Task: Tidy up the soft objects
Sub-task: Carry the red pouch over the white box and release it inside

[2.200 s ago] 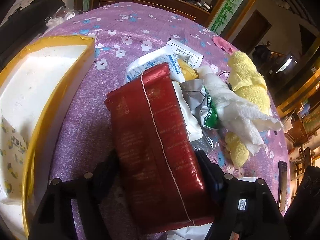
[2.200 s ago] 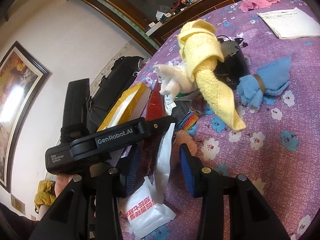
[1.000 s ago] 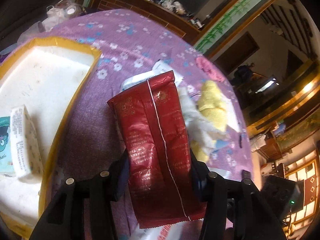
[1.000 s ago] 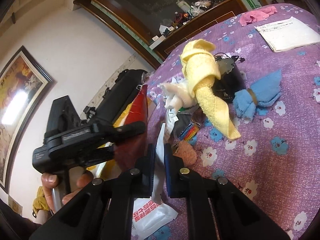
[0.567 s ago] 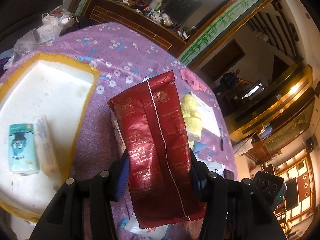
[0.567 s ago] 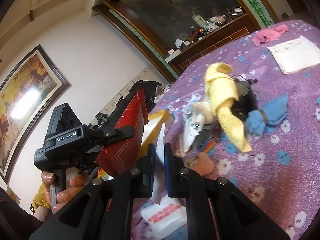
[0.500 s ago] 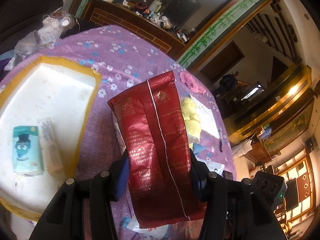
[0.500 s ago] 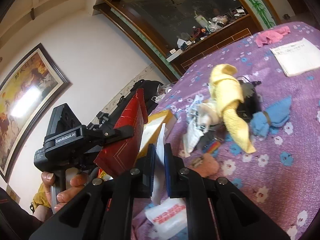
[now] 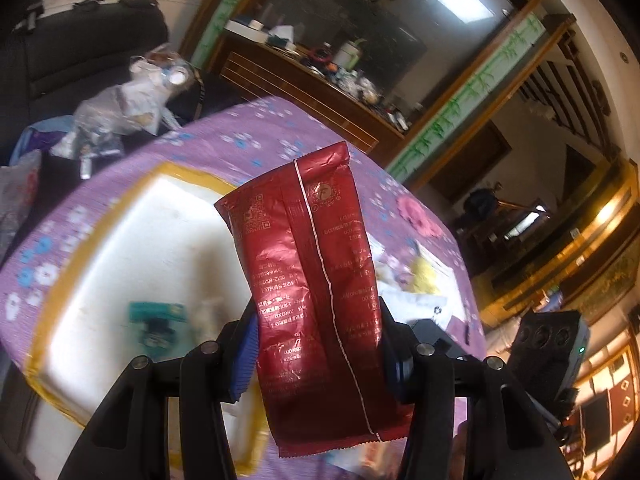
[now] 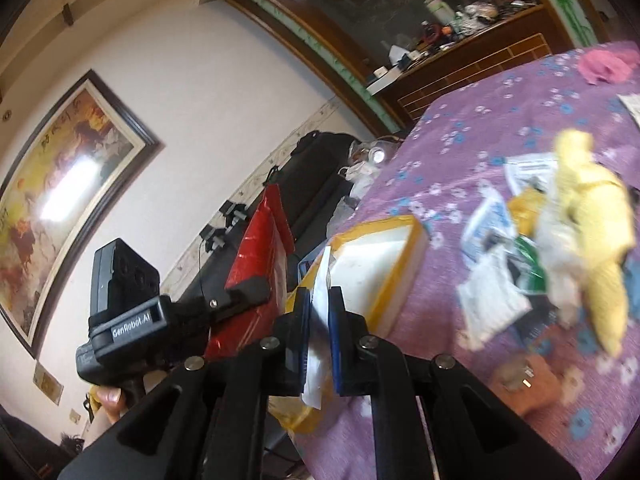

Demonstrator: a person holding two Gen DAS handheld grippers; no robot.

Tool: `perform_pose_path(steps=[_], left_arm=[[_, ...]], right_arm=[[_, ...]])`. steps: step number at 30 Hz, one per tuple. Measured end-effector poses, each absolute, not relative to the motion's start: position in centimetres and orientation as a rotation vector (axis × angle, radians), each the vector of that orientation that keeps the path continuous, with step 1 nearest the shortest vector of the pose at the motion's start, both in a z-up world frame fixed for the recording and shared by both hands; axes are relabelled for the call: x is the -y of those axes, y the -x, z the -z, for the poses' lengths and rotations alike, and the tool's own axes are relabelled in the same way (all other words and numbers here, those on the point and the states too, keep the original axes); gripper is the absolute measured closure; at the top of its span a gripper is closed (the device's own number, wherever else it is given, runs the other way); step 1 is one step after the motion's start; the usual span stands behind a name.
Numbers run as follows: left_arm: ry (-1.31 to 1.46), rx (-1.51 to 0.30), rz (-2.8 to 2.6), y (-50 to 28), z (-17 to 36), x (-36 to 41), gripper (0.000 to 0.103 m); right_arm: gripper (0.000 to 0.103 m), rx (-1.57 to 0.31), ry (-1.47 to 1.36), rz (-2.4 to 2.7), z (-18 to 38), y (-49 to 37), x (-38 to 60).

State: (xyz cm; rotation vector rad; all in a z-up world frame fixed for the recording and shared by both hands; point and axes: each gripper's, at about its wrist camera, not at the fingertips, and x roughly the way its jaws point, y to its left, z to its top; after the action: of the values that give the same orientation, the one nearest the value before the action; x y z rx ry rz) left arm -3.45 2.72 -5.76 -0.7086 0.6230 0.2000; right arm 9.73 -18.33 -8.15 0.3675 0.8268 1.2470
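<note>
My left gripper (image 9: pixel 318 354) is shut on a red foil packet (image 9: pixel 312 272) and holds it upright in the air above the white tray with a yellow rim (image 9: pixel 100 240). The packet also shows in the right wrist view (image 10: pixel 256 264). My right gripper (image 10: pixel 319 344) is shut on a thin white packet (image 10: pixel 320 300), held edge-on near the tray's (image 10: pixel 396 280) near corner. A small teal tissue pack (image 9: pixel 158 320) lies in the tray. A yellow towel (image 10: pixel 592 216) lies on a pile of wrappers on the purple flowered tablecloth (image 10: pixel 480 128).
A pink cloth (image 10: pixel 604 64) lies at the table's far edge. A brown soft item (image 10: pixel 524 384) sits near the front. A black bag (image 9: pixel 80 52) and plastic clutter (image 9: pixel 120 112) stand beyond the table. A dark wooden sideboard (image 9: pixel 304 80) runs along the back.
Both grippers have lifted their packets off the table and swung left toward the tray. The pile with the yellow towel now lies off to the right.
</note>
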Motion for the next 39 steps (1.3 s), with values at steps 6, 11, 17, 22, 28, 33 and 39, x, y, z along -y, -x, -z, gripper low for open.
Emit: perform_pose_path(steps=[6, 11, 17, 22, 28, 33, 39], left_arm=[[0.708, -0.622, -0.300, 4.5, 6.9, -6.3, 0.048], [0.687, -0.635, -0.363, 4.9, 7.7, -8.5, 0.048], [0.656, -0.681, -0.424, 3.9, 9.4, -10.3, 0.048], [0.590, -0.779, -0.457, 1.3, 11.6, -11.0, 0.048], [0.544, -0.878, -0.488, -1.2, 14.5, -11.2, 0.044], [0.534, -0.874, -0.519, -1.2, 14.4, -10.6, 0.030], [0.675, -0.799, -0.501, 0.9, 12.9, -11.1, 0.011]], right_arm=[[0.094, -0.843, -0.316, -1.269, 8.4, -10.2, 13.8], [0.094, -0.880, -0.338, -1.276, 9.1, -11.6, 12.0], [0.094, -0.901, -0.318, -1.276, 10.1, -12.1, 9.3], [0.094, -0.928, -0.265, -1.222, 12.0, -12.5, 6.9], [0.091, -0.956, -0.178, -1.174, 13.9, -12.1, 5.5], [0.079, -0.989, -0.184, -1.174, 14.4, -12.2, 5.7], [0.037, -0.924, -0.224, -1.211, 12.7, -12.1, 7.3]])
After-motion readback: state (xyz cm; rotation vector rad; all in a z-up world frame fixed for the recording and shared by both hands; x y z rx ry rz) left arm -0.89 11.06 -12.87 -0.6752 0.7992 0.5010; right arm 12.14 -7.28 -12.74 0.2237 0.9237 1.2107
